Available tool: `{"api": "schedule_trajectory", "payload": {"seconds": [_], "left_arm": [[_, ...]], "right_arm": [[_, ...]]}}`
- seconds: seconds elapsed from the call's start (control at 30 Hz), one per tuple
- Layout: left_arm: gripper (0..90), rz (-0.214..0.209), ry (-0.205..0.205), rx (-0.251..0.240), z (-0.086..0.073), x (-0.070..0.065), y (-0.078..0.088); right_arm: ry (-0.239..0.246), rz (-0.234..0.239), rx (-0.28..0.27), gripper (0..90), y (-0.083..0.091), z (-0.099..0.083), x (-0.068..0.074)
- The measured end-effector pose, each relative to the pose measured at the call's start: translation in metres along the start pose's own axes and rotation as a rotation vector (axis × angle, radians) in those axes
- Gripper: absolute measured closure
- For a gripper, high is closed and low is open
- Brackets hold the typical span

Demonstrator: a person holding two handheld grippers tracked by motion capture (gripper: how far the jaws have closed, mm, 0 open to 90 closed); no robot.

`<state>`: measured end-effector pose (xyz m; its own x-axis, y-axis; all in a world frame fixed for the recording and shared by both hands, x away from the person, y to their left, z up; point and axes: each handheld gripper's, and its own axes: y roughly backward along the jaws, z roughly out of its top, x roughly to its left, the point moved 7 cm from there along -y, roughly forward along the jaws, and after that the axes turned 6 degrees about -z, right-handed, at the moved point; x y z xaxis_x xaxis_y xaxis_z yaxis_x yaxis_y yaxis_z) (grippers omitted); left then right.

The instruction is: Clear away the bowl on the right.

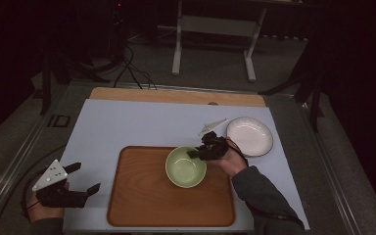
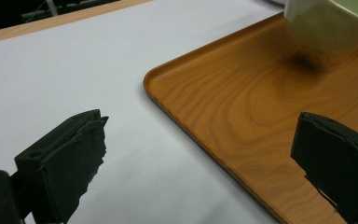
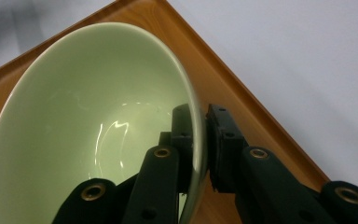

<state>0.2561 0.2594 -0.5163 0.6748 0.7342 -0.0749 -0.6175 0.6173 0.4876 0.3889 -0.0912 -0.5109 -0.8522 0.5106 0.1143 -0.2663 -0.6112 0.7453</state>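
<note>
High view: green bowl (image 1: 186, 167) sits over the wooden tray (image 1: 142, 200), toward the tray's 1 o'clock corner; right tongs (image 1: 199, 152) clamp the bowl's rim at its 2 o'clock edge, one jaw inside, one outside; right hand (image 1: 232, 161) comes in from 4 o'clock; white plate (image 1: 249, 136) lies on the desk (image 1: 127, 122) just off the tray's 2 o'clock corner, apart from the bowl; left tongs (image 1: 85, 177) rest at the desk's 8 o'clock edge, beside the tray's left side, jaws wide, nothing between them; grey three-cornered plate on top of them.

Left gripper view: left tongs (image 2: 200, 154) spread wide, empty; one jaw over the white desk surface (image 2: 74, 70), the other over the tray (image 2: 242, 116); tray's rounded corner lies between the jaws; bowl (image 2: 326, 28) at 1 o'clock, its dark shadow on the wood beneath; cannot tell if its foot touches the tray.

Right gripper view: right tongs (image 3: 200, 140) nearly closed, pinching the bowl wall; bowl (image 3: 84, 121) tilted, pale green inside glossy, taking up 9 to 12 o'clock; tray rim (image 3: 242, 84) runs diagonally behind it; desk (image 3: 307, 56) at 2 o'clock.
</note>
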Motion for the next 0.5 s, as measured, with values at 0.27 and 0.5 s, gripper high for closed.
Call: {"api": "schedule_trajectory", "payload": {"seconds": [0.27, 0.5], "left_arm": [[3.0, 0.0, -0.001, 0.0, 0.0, 0.0, 0.0], [2.9, 0.002, -0.002, -0.001, 0.0, 0.0, 0.0]], "right_arm": [[0.016, 0.022, 0.022, 82.0, -0.012, -0.005, 0.008], [0.024, 0.033, 0.046, 82.0, -0.022, -0.009, 0.015]]}}
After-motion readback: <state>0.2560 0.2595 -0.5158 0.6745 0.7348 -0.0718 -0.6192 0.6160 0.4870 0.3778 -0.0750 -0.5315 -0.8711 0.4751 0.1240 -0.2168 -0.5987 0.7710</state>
